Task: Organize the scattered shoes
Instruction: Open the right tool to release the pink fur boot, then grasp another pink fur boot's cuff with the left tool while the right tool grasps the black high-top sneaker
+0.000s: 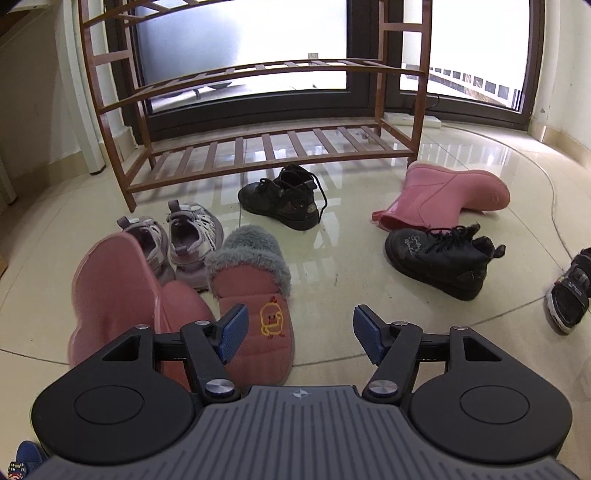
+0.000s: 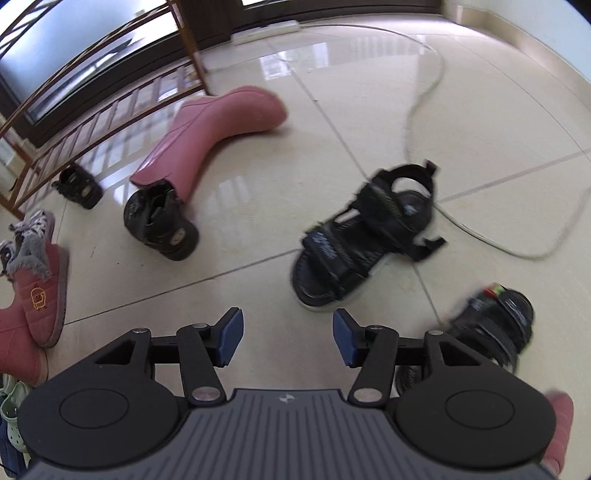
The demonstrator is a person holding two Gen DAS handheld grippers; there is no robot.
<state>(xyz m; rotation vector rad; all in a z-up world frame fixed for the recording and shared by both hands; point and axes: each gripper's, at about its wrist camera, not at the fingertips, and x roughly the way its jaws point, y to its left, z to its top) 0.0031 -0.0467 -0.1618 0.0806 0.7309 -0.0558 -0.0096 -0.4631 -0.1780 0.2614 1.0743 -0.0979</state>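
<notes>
Shoes lie scattered on the tiled floor in front of an empty wooden shoe rack (image 1: 258,147). My left gripper (image 1: 297,334) is open and empty, just above a pink fur-lined slipper (image 1: 255,291) and beside an upright pink boot (image 1: 122,295). Two lilac sneakers (image 1: 184,240), two black lace-up boots (image 1: 284,199) (image 1: 443,258) and a fallen pink boot (image 1: 443,195) lie beyond. My right gripper (image 2: 288,338) is open and empty, close in front of a black sandal (image 2: 365,236). A second black sandal (image 2: 495,325) lies to its right.
A white cable (image 2: 424,92) curls over the floor behind the sandals, running to a power strip (image 2: 266,29) by the glass door. Light green clogs (image 2: 13,417) sit at the lower left of the right wrist view. The rack (image 2: 92,103) stands against the door.
</notes>
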